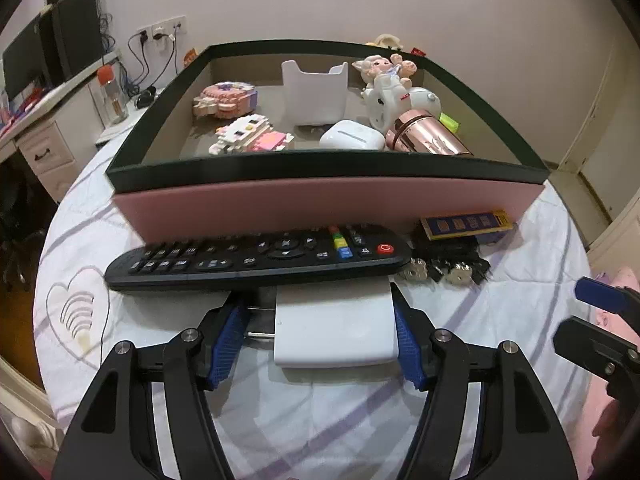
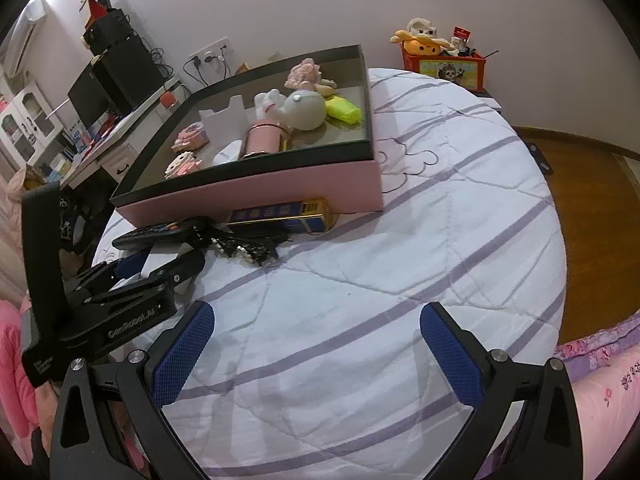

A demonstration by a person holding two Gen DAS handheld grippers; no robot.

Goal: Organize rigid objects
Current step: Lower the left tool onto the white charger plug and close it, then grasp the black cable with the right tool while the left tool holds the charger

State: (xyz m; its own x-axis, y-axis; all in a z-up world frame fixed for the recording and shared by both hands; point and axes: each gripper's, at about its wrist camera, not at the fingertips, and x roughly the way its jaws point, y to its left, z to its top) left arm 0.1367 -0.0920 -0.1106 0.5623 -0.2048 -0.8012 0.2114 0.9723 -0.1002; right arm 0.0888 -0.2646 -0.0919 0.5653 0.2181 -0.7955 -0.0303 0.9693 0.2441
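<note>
White plastic is showing between the blue pads of our left gripper [image 1: 320, 340]: a flat white box [image 1: 335, 328] is lying on the white quilt with lilac stripes [image 2: 360, 280], and the right pad is sitting against its edge while the left pad is standing just beside its other side, so we cannot tell whether the grip is firm. Two metal prongs are sticking out of the white box toward the left pad. Just beyond it, a black remote control [image 1: 256, 258] is lying crosswise, touching the front wall of the pink box with a dark green rim [image 1: 320, 208]. To the right of the remote, a bunch of keys [image 1: 444, 270] is resting beside a blue and yellow pack [image 1: 468, 224]. Inside the pink box we are seeing two pink brick figures, a white holder, a white earbud case [image 1: 351, 136], a rose-gold cup [image 1: 428, 134] lying on its side and a white toy scooter with a doll. Our right gripper [image 2: 316, 356] is hovering over bare quilt with its fingers wide apart and nothing between them.
</note>
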